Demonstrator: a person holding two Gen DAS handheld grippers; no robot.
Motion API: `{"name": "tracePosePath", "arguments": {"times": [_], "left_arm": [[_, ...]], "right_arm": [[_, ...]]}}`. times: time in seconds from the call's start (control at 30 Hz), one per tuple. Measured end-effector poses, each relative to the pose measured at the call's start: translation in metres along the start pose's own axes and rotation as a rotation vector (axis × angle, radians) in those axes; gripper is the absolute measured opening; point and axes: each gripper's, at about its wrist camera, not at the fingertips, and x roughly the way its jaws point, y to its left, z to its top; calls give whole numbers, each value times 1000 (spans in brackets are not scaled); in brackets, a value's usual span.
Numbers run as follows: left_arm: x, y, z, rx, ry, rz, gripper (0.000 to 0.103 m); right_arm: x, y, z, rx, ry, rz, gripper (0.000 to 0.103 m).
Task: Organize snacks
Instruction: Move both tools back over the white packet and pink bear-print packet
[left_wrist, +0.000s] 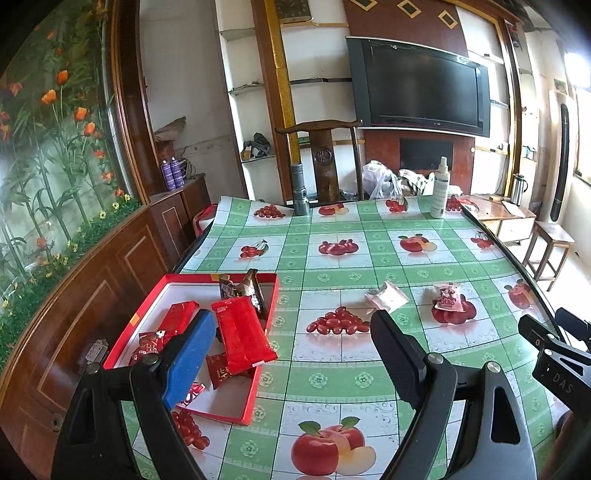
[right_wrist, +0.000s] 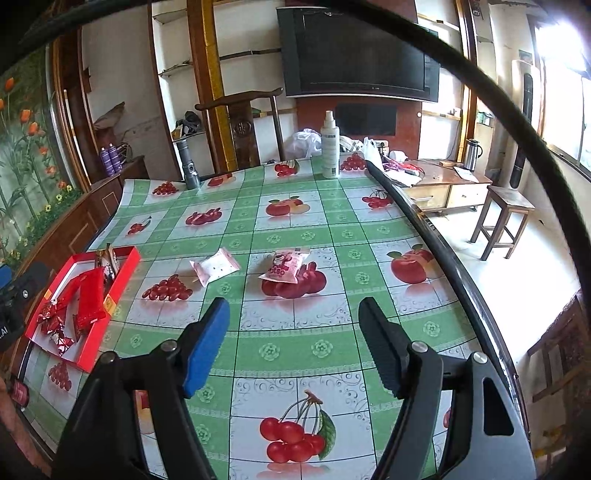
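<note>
Grippers left (left_wrist: 291, 332) and right (right_wrist: 293, 317), both spread wide and holding nothing, above fruit-print tablecloth (right_wrist: 295, 229); red packets in red tray (left_wrist: 271, 306) at left, white packet (right_wrist: 214, 266) and pink packet (right_wrist: 284, 267) loose mid-table.

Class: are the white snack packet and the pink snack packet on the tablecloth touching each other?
Apart. The right wrist view shows tablecloth between the white packet and pink packet.

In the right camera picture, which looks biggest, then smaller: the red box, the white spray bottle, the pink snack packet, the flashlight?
1. red box
2. white spray bottle
3. pink snack packet and flashlight look about alike, so no ranking. The bottle and flashlight stand farther away, so they look smaller than they are.
</note>
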Motion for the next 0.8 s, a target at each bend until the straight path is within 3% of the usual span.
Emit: {"name": "tracePosePath", "arguments": {"times": [0.8], "left_arm": [[32,-22,-7,48,80,-1,86]], "right_arm": [[23,-9,0,13,54,-13,74]]}}
